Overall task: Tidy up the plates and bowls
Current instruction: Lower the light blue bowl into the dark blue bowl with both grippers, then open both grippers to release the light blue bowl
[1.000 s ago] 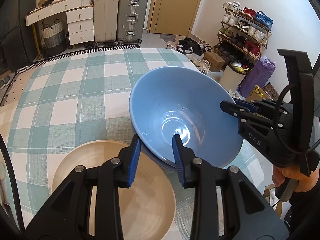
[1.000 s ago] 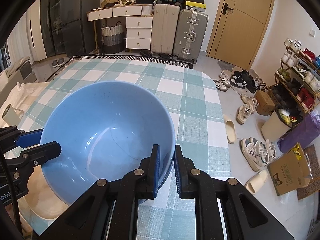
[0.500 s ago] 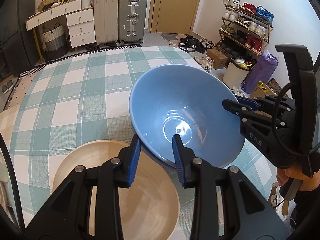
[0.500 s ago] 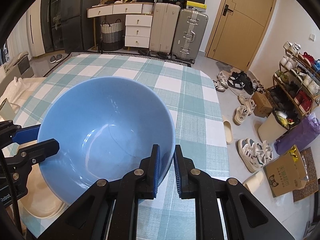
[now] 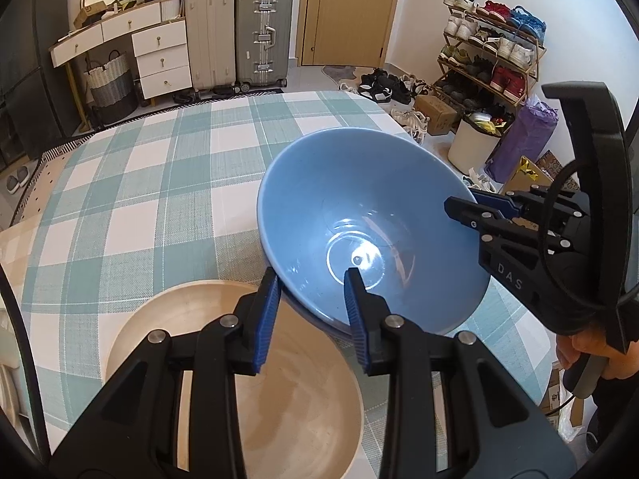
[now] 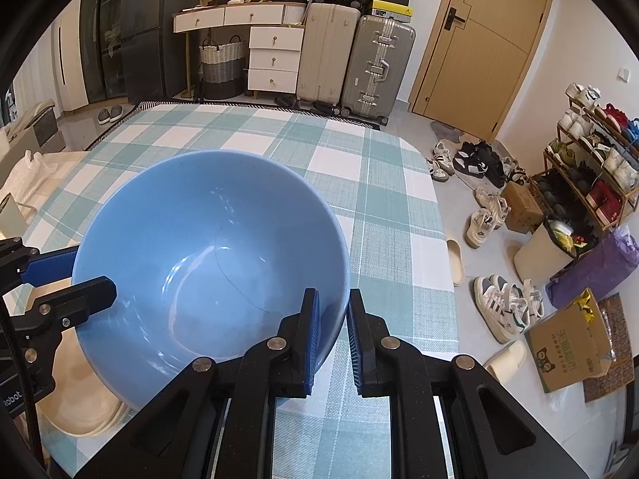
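Wide open checked teal-and-white tablecloth beyond and left of the tilted glossy blue bowl; nearer, the shallow cream round dish blocks the corner, bowl rim overlapping it.

A plain light blue is seen on the bowl, glossy white glints lying in its base. The plate beneath the left gripper is coloured a pale cream-beige with a faint mottled sheen. The tablecloth ahead of both grippers is patterned in a teal and white check. Each gripper is made up of black arms with ribbed blue pads; white letters are printed on the black body of the right gripper. Beyond the table, one beige and one silver suitcase are shown beside a tan door
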`<state>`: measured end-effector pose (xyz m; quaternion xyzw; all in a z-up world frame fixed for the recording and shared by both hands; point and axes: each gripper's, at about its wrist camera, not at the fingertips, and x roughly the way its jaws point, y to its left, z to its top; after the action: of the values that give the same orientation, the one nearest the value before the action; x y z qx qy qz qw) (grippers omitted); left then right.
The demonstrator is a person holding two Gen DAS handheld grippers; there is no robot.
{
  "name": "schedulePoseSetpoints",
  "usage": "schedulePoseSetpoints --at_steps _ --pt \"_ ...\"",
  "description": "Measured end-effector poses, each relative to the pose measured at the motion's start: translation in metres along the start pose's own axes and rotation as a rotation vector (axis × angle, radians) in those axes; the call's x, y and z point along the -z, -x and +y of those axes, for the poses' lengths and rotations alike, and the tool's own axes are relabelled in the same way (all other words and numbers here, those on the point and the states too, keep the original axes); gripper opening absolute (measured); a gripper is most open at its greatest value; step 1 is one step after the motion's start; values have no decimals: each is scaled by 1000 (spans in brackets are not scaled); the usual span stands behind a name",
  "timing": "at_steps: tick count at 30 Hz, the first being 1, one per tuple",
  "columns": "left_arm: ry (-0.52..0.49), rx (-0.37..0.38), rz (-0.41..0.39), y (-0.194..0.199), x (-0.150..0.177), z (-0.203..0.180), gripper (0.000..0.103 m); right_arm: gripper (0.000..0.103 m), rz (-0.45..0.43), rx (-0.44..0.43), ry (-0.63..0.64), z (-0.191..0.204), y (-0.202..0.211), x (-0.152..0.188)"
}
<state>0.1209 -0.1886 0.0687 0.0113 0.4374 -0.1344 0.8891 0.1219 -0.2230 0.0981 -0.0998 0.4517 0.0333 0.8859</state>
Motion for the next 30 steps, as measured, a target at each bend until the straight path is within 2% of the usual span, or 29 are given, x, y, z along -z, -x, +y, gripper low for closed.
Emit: schedulePoseSetpoints --at_steps 10,15,17,21,22,23,24,26,28,30 --pt "11 14 16 -5 1 7 30 15 2 -2 1 0 -1 2" --pt "17 17 19 -6 1 8 39 19 4 -7 4 0 -2 3" --pt "16 23 15 -5 0 10 42 24 6 -13 9 -1 -4 6" --pt "35 37 4 0 0 16 58 37 6 -41 12 -2 -5 8" --pt "39 37 2 1 -1 18 61 45 1 -52 10 -3 -4 9" --pt "41 38 -2 2 -2 20 67 52 -7 -64 6 -5 -3 10" --pt "42 36 -10 4 -2 23 76 55 -14 -71 3 -4 -1 7" --pt "43 35 -27 8 -4 27 77 72 -33 -87 -6 -5 4 7" --pt "42 43 -36 12 -5 31 79 79 -58 -108 -18 -6 11 6" --pt "50 50 -42 15 -7 35 91 82 -77 -119 -30 -7 18 5"
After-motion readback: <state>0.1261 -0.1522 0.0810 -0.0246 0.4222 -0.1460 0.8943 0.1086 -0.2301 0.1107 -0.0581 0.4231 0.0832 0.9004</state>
